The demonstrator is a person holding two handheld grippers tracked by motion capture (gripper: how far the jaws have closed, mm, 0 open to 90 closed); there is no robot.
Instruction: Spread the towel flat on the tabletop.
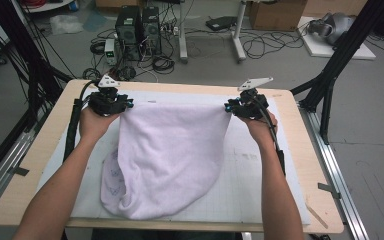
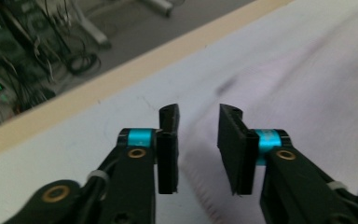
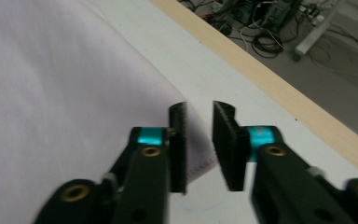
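Both grippers, left (image 1: 128, 106) and right (image 1: 227, 106), parted, nothing held, over the towel's (image 1: 170, 155) far corners.
Fold laid; next, smoothing or regrasping probably.

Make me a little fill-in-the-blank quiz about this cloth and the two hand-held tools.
1. The cloth on the table is pale ____.
2. The left gripper has its fingers ____, a gap between them.
3. The right gripper sits at the cloth's far ____ corner in the high view.
4. The cloth's ____ edge lies bunched.

Missing words: lilac; open; right; near
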